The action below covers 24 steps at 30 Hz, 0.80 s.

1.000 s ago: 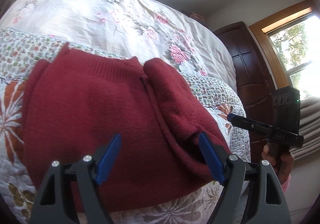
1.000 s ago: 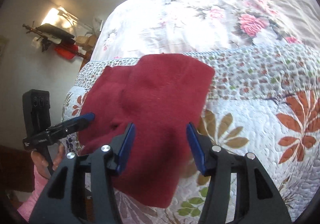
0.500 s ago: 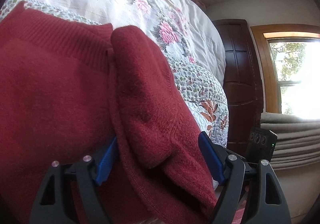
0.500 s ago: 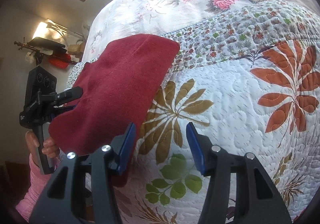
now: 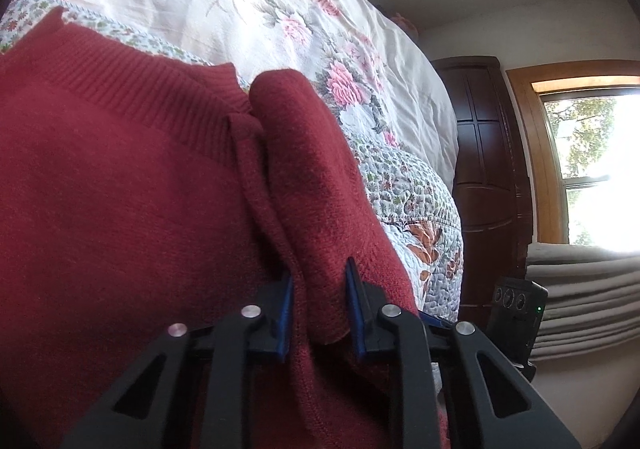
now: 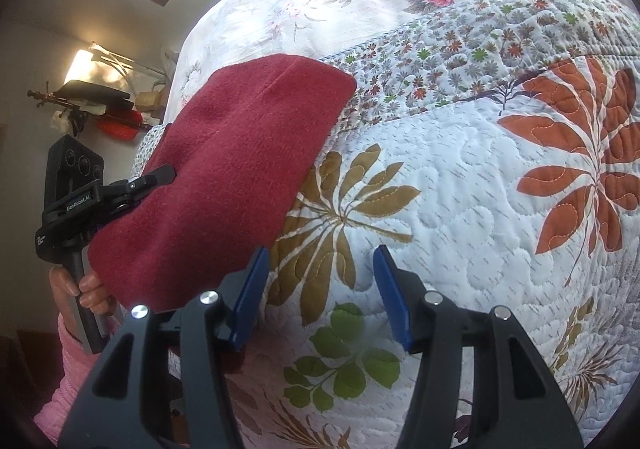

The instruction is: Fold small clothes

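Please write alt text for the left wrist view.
The left gripper is shut on a fold of a red knit sweater lying on a floral quilt. A dark wooden door and a bright window stand to the right.

Dark red knit sweater (image 5: 120, 209) on white quilt (image 6: 460, 209) with orange, olive, green leaves; possibly pink-rose bedspread (image 5: 280, 9) behind.

Dark red knitted woollen sweater (image 5: 132, 209), spread over the left and centre of the left wrist frame, ribbed band shown across the upper left, one thick fold (image 5: 320, 209) doubled over toward lower centre, laid on bedding.
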Each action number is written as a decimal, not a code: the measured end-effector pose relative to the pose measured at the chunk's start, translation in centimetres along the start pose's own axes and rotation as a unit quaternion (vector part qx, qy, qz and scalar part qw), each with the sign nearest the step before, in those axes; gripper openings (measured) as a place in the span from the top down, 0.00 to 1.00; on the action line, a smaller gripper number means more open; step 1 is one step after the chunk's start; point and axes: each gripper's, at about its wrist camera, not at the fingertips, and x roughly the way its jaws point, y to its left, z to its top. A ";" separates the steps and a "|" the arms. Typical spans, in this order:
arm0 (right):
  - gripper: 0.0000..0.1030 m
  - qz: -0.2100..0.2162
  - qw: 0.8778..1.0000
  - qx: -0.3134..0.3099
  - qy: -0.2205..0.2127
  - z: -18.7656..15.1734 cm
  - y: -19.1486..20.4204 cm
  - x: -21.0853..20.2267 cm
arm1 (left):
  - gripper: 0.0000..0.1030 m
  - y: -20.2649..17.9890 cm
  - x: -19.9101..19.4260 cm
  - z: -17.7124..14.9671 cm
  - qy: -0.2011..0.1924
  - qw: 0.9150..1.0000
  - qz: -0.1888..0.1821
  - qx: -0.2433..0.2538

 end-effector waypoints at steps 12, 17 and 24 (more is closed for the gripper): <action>0.44 0.003 1.000 -0.016 0.001 -0.9 1.6 -0.3 | 0.81 -0.1 -6.0 0.5 -0.051 0.998 -0.023 0.030; 0.44 0.010 0.999 -0.033 0.001 -0.9 3.2 -0.3 | 0.81 1.4 -11.0 1.3 -0.087 0.995 -0.018 0.036; 0.44 0.018 0.999 -0.050 0.007 -0.9 4.9 0.4 | 0.81 5.8 -17.6 2.9 -0.126 0.991 0.032 0.036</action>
